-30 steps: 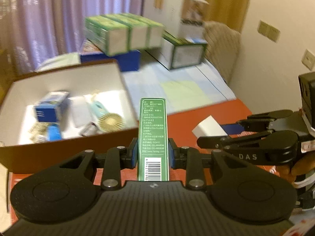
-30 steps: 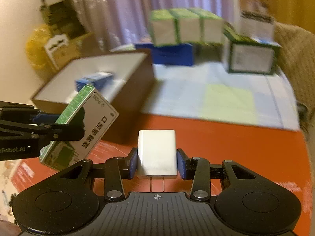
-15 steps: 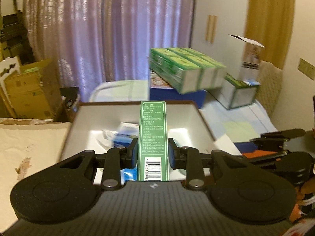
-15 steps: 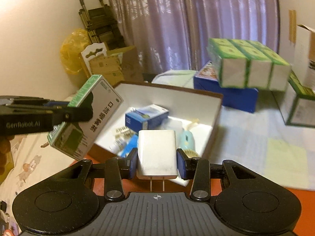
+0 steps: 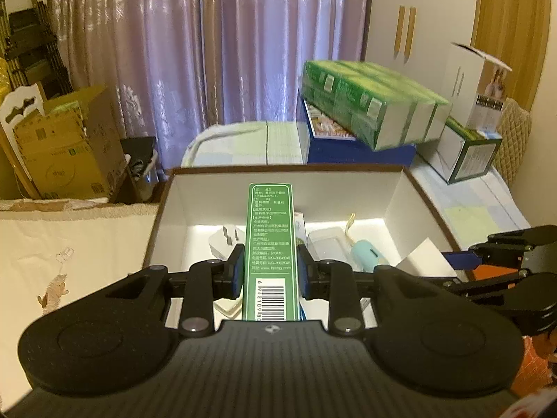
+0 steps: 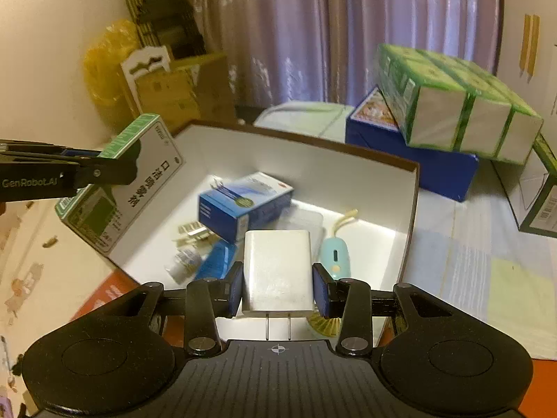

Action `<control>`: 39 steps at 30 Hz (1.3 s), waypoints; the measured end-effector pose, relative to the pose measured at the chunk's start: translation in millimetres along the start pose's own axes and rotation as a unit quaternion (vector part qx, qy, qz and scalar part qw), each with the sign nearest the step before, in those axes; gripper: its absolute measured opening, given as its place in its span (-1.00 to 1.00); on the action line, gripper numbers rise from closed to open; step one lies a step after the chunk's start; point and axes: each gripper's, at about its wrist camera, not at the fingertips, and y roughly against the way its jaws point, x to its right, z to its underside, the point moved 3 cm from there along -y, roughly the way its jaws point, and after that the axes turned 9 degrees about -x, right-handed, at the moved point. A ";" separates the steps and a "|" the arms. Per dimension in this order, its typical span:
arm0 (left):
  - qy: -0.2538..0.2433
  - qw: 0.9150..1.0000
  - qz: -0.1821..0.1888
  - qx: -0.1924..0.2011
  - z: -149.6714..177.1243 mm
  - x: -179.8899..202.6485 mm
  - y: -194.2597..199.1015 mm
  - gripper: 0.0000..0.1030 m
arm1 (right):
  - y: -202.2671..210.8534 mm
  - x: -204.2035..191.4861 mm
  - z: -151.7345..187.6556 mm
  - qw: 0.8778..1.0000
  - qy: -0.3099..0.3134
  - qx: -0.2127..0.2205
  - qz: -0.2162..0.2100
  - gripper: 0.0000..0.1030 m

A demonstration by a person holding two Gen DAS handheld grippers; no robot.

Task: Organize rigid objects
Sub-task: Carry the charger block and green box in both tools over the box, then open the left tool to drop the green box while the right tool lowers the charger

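Note:
My left gripper (image 5: 269, 271) is shut on a narrow green medicine box (image 5: 271, 240), held over the open white-lined brown storage box (image 5: 289, 188). From the right wrist view that green box (image 6: 139, 177) hangs at the storage box's left edge (image 6: 306, 149). My right gripper (image 6: 277, 287) is shut on a white plug adapter (image 6: 277, 271), prongs toward the camera, above the storage box's near side. In the left wrist view the adapter (image 5: 426, 259) and the right gripper (image 5: 463, 261) show at the right. Inside lie a blue carton (image 6: 243, 205), a mint handheld fan (image 6: 335, 256), a white plug (image 5: 224, 240) and small items.
Green-and-white cartons (image 5: 376, 104) rest on a blue box (image 5: 358, 146) behind the storage box, on a pale checked cloth. Cardboard boxes (image 5: 66, 146) and a folded trolley stand left by the purple curtain. An orange mat (image 6: 539, 386) lies at the lower right.
Both grippers have swept left from over the orange mat to above the storage box, each keeping its grip. The storage box now fills the middle of both views.

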 end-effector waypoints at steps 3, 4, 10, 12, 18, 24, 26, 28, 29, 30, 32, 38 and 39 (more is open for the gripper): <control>-0.003 1.000 0.009 -0.013 2.6 -1.1 -11.6 -0.51 | -11.7 2.8 1.5 1.000 -0.001 -0.014 0.012 -0.27; -0.004 1.000 0.013 -0.019 3.3 -0.6 -15.2 -0.51 | -14.2 3.1 2.7 1.000 -0.002 -0.019 0.013 -0.27; -0.010 0.999 0.035 -0.039 9.5 7.3 -29.9 -0.51 | -27.7 4.0 6.8 0.999 -0.003 -0.038 0.020 -0.27; -0.012 0.998 0.041 -0.041 10.2 9.5 -34.8 -0.51 | -29.6 3.6 7.5 0.999 -0.004 -0.042 0.021 -0.27; -0.011 0.997 0.053 -0.060 12.6 10.1 -47.1 -0.48 | -33.8 3.9 6.7 0.998 -0.004 -0.050 0.023 -0.27; -0.006 0.996 0.047 -0.071 14.6 3.3 -51.4 -0.40 | -35.7 1.6 6.6 0.998 -0.003 -0.056 0.021 -0.27; -0.005 0.996 0.045 -0.073 15.3 1.2 -52.4 -0.40 | -36.7 0.8 6.7 0.998 -0.002 -0.058 0.021 -0.27; -0.004 0.996 0.045 -0.075 15.5 0.0 -53.4 -0.40 | -38.0 0.4 6.7 0.998 -0.001 -0.060 0.020 -0.27; -0.003 0.996 0.044 -0.077 15.9 -0.8 -53.8 -0.40 | -38.9 0.2 6.7 0.998 -0.001 -0.061 0.020 -0.27; -0.002 0.996 0.044 -0.078 15.6 -1.1 -54.4 -0.40 | -39.6 0.7 6.5 0.998 0.000 -0.063 0.020 -0.27; 0.000 0.996 0.044 -0.079 16.3 -2.0 -54.9 -0.40 | -40.7 0.4 6.7 0.998 0.001 -0.065 0.020 -0.27; 0.002 0.995 0.045 -0.084 18.3 -2.4 -56.2 -0.40 | -43.0 -0.7 7.1 0.997 0.004 -0.070 0.020 -0.27; 0.002 0.995 0.046 -0.086 18.8 -2.9 -56.5 -0.40 | -43.6 -0.7 7.0 0.997 0.004 -0.072 0.020 -0.27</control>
